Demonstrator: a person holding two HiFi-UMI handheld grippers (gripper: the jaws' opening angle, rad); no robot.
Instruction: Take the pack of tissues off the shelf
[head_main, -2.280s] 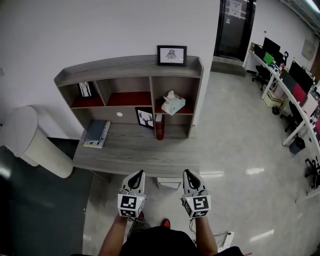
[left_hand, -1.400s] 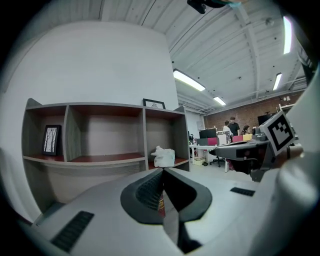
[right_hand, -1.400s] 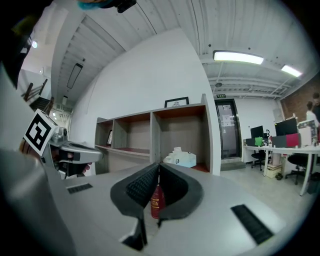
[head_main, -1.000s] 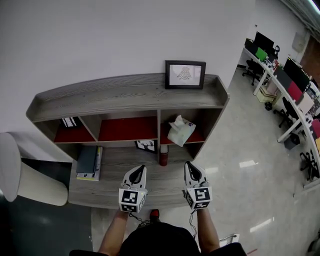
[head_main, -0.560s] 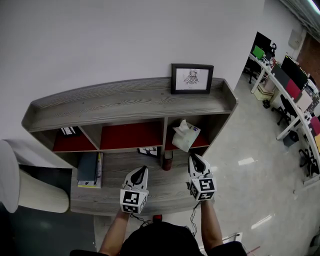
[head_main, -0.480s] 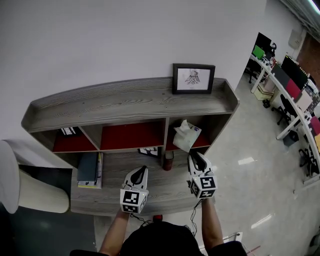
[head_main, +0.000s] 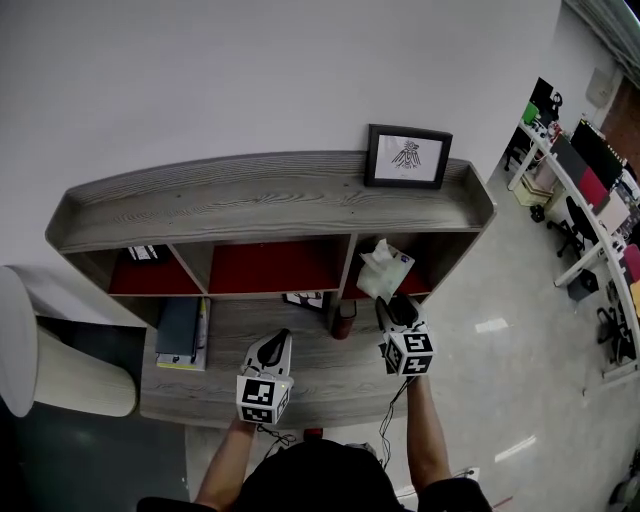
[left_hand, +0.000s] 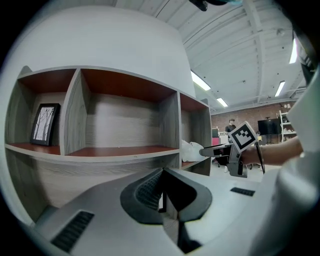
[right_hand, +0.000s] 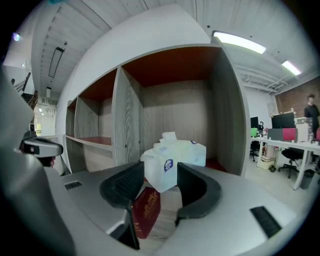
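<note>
In the head view, the right claw (head_main: 391, 305), its jaws opening just short of the pack of tissues (head_main: 386, 270) with nothing between them, covers the pack's near end. The shelf (head_main: 270, 200) top hides most of a framed picture (head_main: 300, 298) and a red book (head_main: 343, 322). The pack's blue label (right_hand: 167, 165) is too small to read.

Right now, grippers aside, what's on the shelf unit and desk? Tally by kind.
Framed pictures: 3
Pack of tissues: 1
Dark red book: 1
Stack of books: 1
Total: 6
</note>
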